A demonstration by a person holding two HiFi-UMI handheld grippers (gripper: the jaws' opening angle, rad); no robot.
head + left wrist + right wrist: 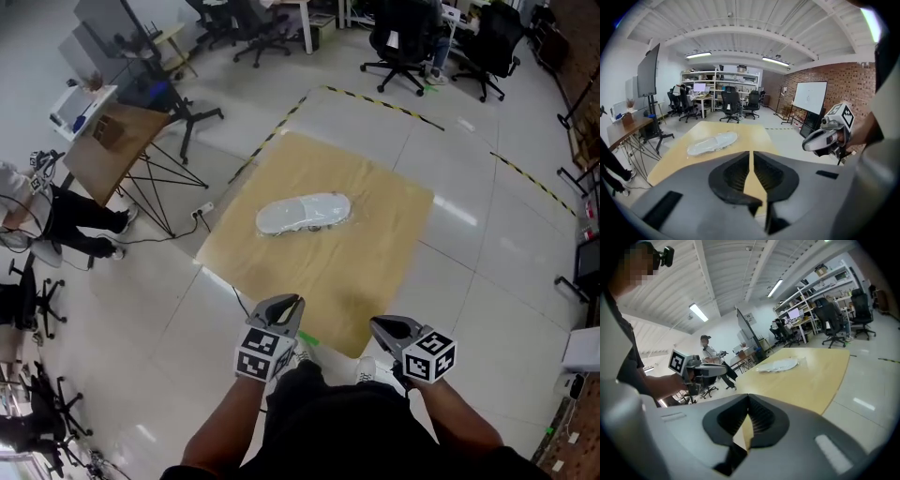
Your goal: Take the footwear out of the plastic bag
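A white shoe sealed in a clear plastic bag point(305, 214) lies in the middle of a square wooden board point(384, 244) on the floor. Both grippers hang at the board's near edge, well short of the bag. My left gripper point(292, 300) has a thin slit between its jaws and nothing in it. My right gripper point(378, 323) is shut and empty. The left gripper view shows the bagged shoe point(712, 143) ahead on the board point(754, 133), past its own tips point(750, 154). From the right gripper point(748, 397), the bag point(778, 365) sits far off to the front.
A tilted wooden desk on thin black legs point(112, 141) stands left of the board, with a cable and socket point(203, 210) near the board's corner. Yellow-black tape point(384, 103) marks the floor behind. Office chairs point(403, 42) stand at the back. A person point(56, 220) sits at far left.
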